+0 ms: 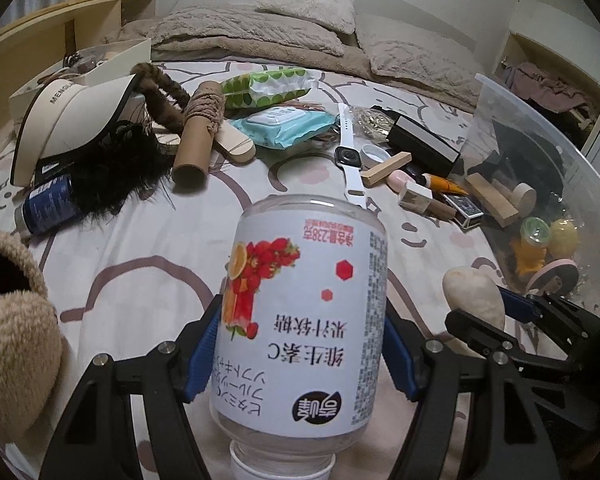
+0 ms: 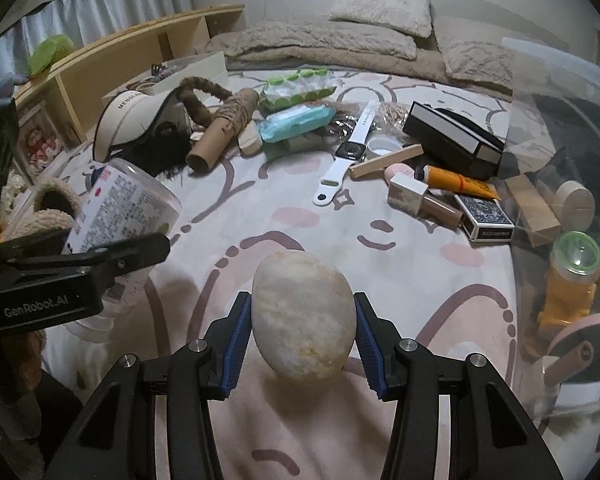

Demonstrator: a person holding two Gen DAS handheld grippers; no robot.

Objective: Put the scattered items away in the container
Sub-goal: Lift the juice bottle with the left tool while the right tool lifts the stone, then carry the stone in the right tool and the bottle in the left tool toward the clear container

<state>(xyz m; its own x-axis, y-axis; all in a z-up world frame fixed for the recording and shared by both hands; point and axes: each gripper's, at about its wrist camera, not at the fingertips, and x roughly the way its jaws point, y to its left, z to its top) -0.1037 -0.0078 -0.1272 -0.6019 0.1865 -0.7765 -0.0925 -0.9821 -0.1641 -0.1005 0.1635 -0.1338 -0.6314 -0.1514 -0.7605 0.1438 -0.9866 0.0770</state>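
Clutter (image 2: 356,148) across patterned bedsheet (image 2: 308,216)

The bed (image 2: 300,240) is carrying a spread of items across its middle: the visor (image 1: 72,120) is lying at the left, the cardboard tube (image 1: 198,136) just right of it, the wipes pack (image 1: 284,126) behind the watch (image 1: 350,156), and the card box (image 2: 486,214) is sitting nearest the container (image 1: 540,152) at the right edge.
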